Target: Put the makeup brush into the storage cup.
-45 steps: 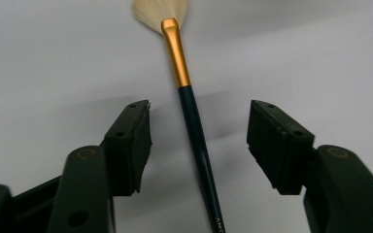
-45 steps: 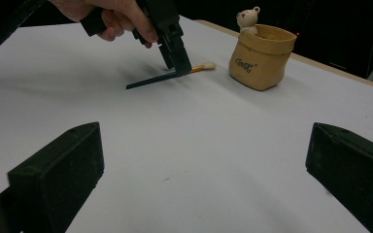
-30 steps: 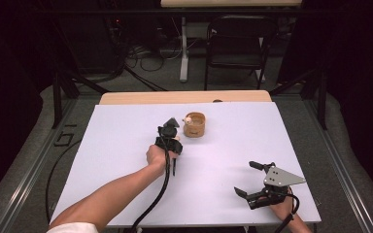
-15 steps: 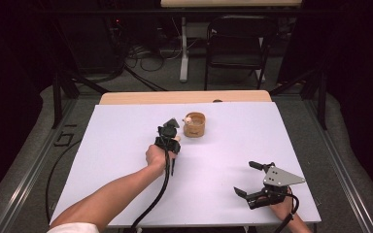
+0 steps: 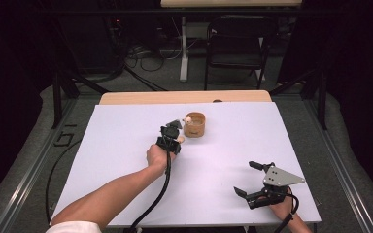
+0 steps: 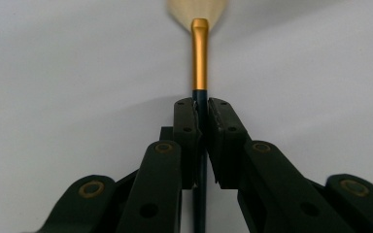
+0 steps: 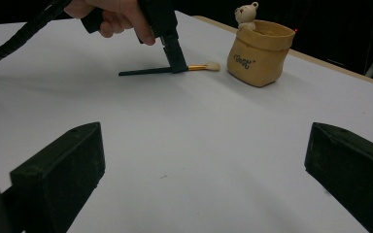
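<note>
Near the middle of the table, somewhat toward its far edge, the left claw points down at the white surface and pinches a makeup brush. Its jaws have just been closing, and they now press on the brush's dark handle from both sides, just behind the gold ferrule. The brush lies flat on the table, its pale bristle tip toward a small tan pouch-shaped holder, close to it but not touching. That holder stands upright a little nearer the far edge, with a small bear figure on its rim. Well apart, close to the near right corner of the table, the right claw rests in the person's hand with its jaws spread wide and nothing between them.
</note>
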The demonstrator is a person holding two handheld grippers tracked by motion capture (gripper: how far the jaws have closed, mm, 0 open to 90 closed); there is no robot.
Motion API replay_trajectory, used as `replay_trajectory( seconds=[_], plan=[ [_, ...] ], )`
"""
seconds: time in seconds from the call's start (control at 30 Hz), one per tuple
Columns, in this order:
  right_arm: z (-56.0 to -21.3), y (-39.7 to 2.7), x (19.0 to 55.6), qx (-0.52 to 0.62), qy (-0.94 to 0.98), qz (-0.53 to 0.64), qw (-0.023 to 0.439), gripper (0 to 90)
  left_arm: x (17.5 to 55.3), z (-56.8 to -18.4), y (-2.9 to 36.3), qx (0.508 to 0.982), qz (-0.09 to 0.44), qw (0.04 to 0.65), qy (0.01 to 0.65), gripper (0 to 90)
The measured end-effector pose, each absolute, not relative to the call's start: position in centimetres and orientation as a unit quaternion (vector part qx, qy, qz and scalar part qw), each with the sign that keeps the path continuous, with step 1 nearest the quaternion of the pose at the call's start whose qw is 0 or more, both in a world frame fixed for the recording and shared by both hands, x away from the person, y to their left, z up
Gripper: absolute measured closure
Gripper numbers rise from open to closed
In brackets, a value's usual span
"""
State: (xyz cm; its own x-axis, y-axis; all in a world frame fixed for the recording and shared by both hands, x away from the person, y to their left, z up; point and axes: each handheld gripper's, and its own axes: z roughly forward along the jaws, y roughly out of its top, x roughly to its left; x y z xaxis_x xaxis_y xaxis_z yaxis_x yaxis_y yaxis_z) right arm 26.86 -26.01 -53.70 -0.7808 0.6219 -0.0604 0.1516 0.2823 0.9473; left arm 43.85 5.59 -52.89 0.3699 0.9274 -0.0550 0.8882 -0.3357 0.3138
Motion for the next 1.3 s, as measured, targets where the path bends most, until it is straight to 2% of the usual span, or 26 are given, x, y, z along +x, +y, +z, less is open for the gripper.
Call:
replay_trajectory(
  seconds=[0.27,1.3],
  plan=[
    [-53.7,-26.1,26.9,0.255,0.770,0.545,0.215,0.5,43.4,-52.7,6.4,0.832,0.064,0.160,0.528,83.2],
    [-53.8,-26.1,27.0,0.261,0.771,0.539,0.216,0.5,41.3,-50.0,8.6,0.836,0.096,0.270,0.468,83.3]
  ],
)
